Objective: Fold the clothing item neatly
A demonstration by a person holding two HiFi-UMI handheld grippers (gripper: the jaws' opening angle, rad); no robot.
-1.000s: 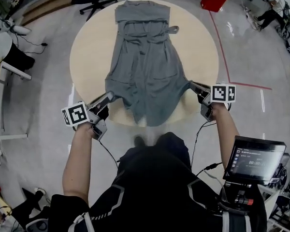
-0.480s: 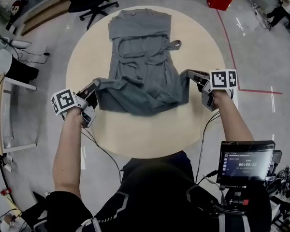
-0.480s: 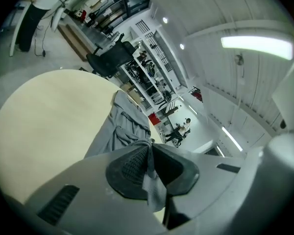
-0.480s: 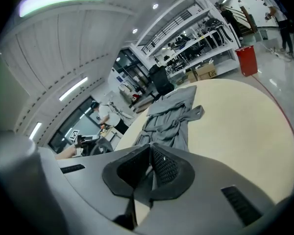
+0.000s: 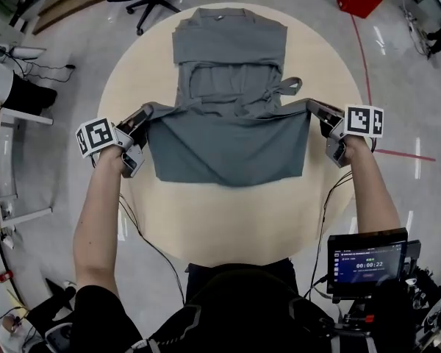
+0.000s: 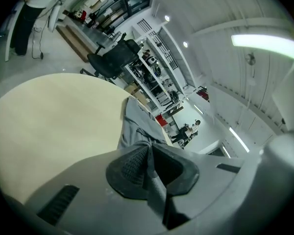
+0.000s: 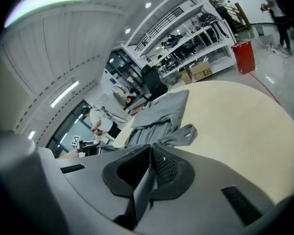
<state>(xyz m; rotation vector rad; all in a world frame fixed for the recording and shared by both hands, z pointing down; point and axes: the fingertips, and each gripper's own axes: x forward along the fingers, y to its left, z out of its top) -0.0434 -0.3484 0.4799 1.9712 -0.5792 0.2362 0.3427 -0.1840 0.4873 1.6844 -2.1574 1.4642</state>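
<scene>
Round table (image 5: 206, 219): grey dress (image 5: 229, 50) on its centre line, collar at table's far edge, lower half doubled over toward table's middle.
My left tool (image 5: 147, 113) pinches hem corner at table's left side; my right tool (image 5: 314, 109) pinches the other at table's right.
Judgement: hold hem taut and level, lower both corners together.
Waist tie (image 5: 288, 88) sticks out; tuck it in.

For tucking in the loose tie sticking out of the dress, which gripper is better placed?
Right: the right gripper sits beside the tie; the left gripper is across the dress.
</scene>
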